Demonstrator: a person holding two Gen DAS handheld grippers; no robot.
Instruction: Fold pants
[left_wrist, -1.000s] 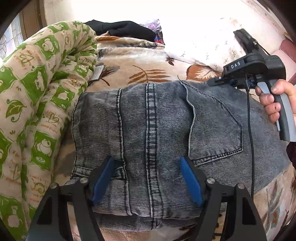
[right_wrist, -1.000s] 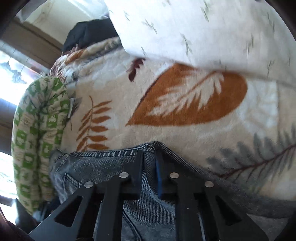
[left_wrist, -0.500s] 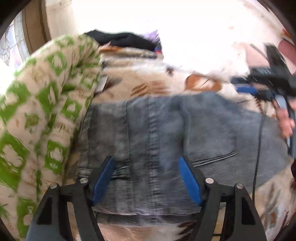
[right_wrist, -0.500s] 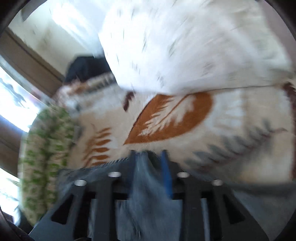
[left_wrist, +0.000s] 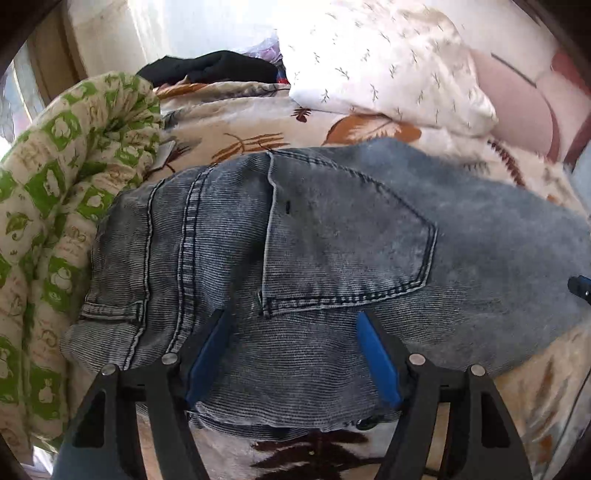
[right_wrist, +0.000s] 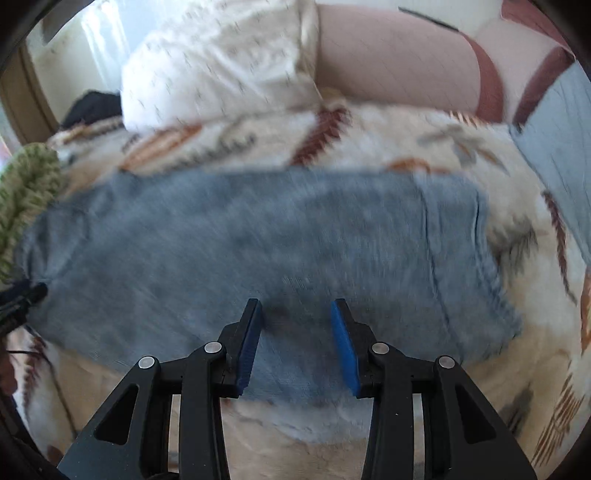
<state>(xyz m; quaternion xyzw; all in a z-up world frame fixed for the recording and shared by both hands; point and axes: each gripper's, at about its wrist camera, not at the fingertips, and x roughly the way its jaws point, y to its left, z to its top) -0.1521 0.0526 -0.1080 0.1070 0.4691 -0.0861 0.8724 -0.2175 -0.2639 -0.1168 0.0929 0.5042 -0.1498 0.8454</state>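
Note:
The grey-blue jeans (left_wrist: 314, 251) lie folded on the leaf-print blanket (left_wrist: 240, 122), back pocket up. My left gripper (left_wrist: 293, 321) is open over the near waist edge of the jeans, empty. In the right wrist view the jeans (right_wrist: 258, 240) show as a blurred grey-blue slab across the blanket. My right gripper (right_wrist: 295, 310) is open just above the jeans' near edge and holds nothing. A small part of the right gripper (left_wrist: 580, 288) shows at the right edge of the left wrist view.
A green-and-cream patterned quilt (left_wrist: 55, 192) is bunched along the left. A white pillow (left_wrist: 380, 62) and a pink pillow (left_wrist: 517, 118) lie behind the jeans. Dark clothes (left_wrist: 210, 68) sit at the back. A light blue cloth (right_wrist: 561, 162) lies at the right.
My right gripper let go of the jeans' edge, opened and pulled back over the near side. The left gripper stayed open and shifted to the right along the waist.

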